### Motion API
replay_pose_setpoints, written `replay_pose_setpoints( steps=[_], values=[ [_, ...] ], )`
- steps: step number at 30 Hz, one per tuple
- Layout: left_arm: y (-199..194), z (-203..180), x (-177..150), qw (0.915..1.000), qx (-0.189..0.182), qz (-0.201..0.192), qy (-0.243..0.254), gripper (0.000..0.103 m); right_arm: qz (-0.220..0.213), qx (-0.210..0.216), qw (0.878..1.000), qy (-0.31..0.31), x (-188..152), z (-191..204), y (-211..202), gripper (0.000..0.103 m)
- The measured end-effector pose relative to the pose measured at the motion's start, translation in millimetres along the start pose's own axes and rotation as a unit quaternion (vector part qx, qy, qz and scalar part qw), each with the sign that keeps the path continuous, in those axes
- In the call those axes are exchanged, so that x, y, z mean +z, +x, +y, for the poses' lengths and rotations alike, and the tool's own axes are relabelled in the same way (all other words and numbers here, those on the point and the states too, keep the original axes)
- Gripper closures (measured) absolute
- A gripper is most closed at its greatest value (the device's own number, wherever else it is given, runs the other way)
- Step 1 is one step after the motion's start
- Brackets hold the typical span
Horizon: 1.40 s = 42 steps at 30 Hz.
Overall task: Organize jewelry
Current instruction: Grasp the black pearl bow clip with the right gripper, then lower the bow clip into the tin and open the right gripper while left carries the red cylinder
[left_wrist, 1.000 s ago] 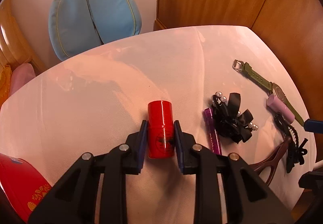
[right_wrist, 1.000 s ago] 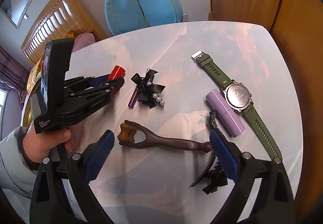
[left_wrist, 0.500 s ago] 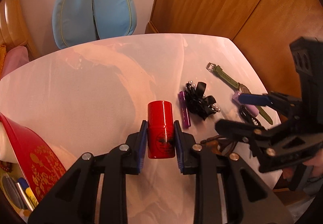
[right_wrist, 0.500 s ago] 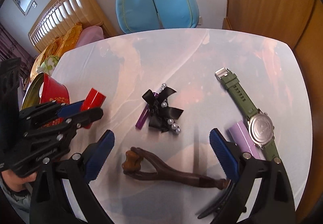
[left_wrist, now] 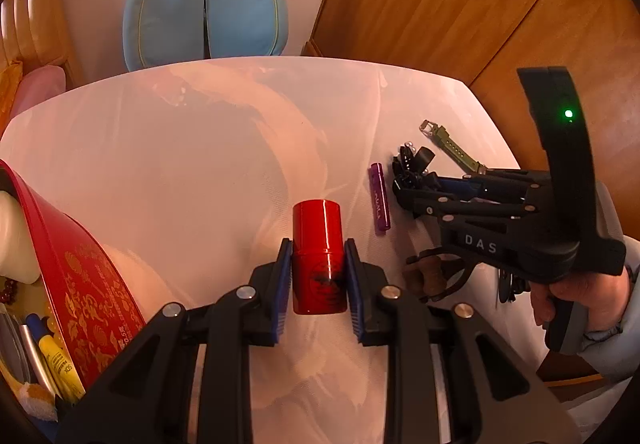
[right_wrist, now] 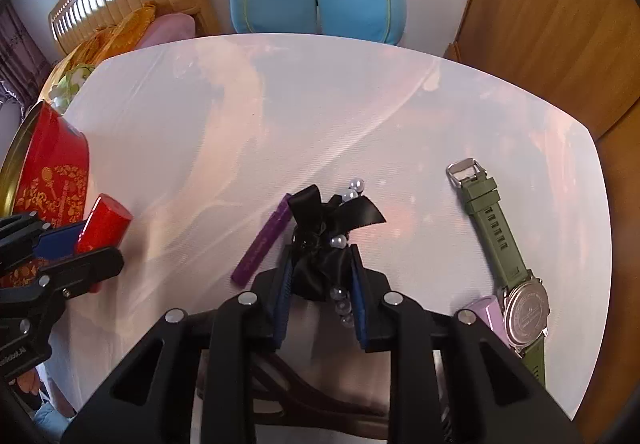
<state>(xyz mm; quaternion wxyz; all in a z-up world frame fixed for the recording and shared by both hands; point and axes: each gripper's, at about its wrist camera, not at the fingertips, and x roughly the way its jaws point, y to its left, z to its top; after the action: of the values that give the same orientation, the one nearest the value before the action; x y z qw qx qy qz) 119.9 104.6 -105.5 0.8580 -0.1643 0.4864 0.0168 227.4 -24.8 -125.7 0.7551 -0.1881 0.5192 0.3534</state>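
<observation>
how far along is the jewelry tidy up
Early on. The red tin already holds beads and pens. In hand: left tool grips the red cylinder; right tool is closing on the black bow clip. Green watch, purple tube and lilac tube remain.

The red tin (left_wrist: pixel 92 296) is cut off by the left edge of the left wrist view, and its contents are only partly visible. In that view the right gripper (left_wrist: pixel 404 184) hides most of the black bow (left_wrist: pixel 414 160), the middle of the green watch (left_wrist: pixel 448 142) and part of a brown wooden piece (left_wrist: pixel 430 278). In the right wrist view, the lilac tube (right_wrist: pixel 490 312) is mostly hidden behind the gripper's frame, as is a dark brown handle (right_wrist: pixel 312 384) near the bottom edge. Print on the purple tube (right_wrist: pixel 264 240) is too small to read.
</observation>
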Motion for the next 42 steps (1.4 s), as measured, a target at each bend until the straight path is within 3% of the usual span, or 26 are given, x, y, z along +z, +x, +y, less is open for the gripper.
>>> replay_pose_setpoints(
  steps=[10,16,19,25,31,35,39,42],
  values=[
    [-35.1,-43.3,4.0,0.9987,-0.01,-0.027,0.041,0.077,-0.076,0.02,0.997,0.004,-38.8,2.0,-96.8,0.076],
    [-64.9,-66.5,-22.2,0.9986,-0.02,-0.03,0.038,0.077,-0.064,0.035,0.997,0.021,-97.9,-0.8,-114.9,0.076],
    [-91.0,-58.7,-41.9,0.9991,0.0,-0.038,0.02,0.077,-0.058,0.048,0.997,0.022,-116.5,7.1,-117.9,0.076],
    [-146.1,3.5,-73.3,0.9953,0.063,-0.061,-0.04,0.077,-0.069,0.071,0.995,-0.001,-111.9,46.5,-129.0,0.076],
    [-182.1,88.8,-78.8,0.9881,0.09,-0.089,-0.087,0.077,-0.11,0.079,0.99,-0.038,-82.7,111.9,-147.2,0.076],
    [-198.9,146.1,-69.0,0.9875,0.093,-0.096,-0.084,0.077,-0.119,0.087,0.988,-0.035,-48.1,163.3,-141.0,0.076],
    [-210.8,188.4,-68.7,0.9878,0.114,-0.097,-0.044,0.077,-0.109,0.099,0.986,-0.073,-17.4,232.6,-119.8,0.076],
    [-216.4,218.8,-72.9,0.9906,0.096,-0.09,-0.036,0.077,-0.087,0.101,0.988,-0.084,2.8,273.8,-90.5,0.076]
  ],
)
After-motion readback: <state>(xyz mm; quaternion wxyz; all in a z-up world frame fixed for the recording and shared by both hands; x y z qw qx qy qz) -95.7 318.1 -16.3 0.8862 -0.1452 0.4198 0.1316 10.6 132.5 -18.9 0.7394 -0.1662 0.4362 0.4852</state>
